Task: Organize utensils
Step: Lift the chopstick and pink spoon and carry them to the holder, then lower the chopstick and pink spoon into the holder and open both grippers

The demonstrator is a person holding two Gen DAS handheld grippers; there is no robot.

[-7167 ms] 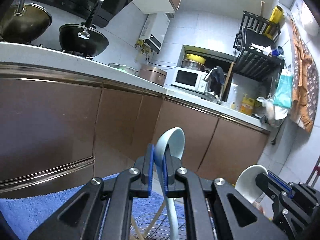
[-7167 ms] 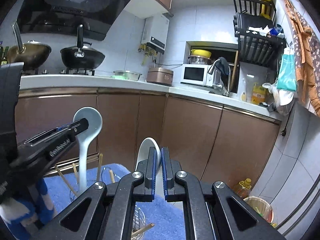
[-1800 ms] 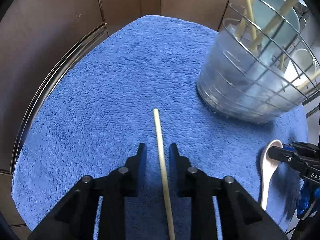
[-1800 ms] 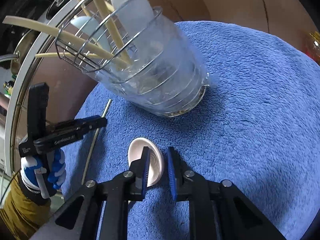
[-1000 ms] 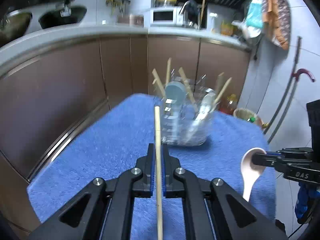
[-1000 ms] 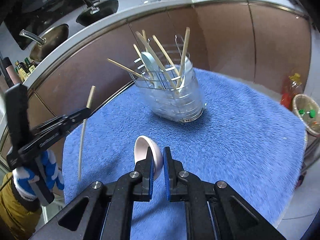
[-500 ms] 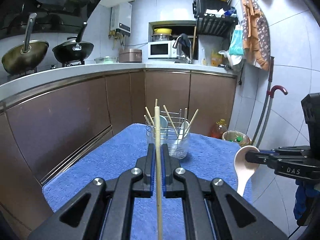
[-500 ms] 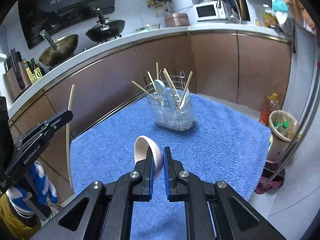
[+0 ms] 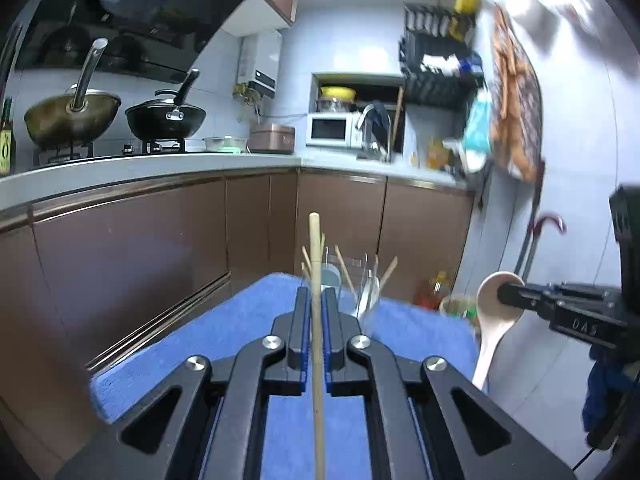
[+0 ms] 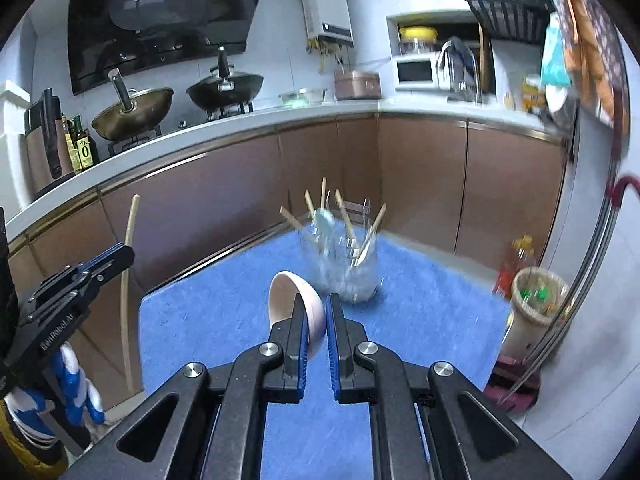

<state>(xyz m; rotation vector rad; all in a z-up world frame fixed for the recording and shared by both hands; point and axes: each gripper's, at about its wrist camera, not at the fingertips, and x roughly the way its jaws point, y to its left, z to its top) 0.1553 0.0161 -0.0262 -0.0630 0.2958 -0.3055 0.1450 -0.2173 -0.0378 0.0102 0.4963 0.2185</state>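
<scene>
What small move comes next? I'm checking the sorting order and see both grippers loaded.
Probably carry the chopstick in the left gripper forward over the wire holder first; the right gripper holds a spoon, and both are short of it.

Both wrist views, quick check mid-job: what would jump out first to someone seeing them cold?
First, the left tongs shut on a long wooden chopstick standing upright in the middle of the left view. Next, the right tongs clamp the bowl of a pale pink spoon, held up above the blue towel. Beyond both, at the towel's far end, a clear utensil holder bristles with chopsticks and spoons.
</scene>
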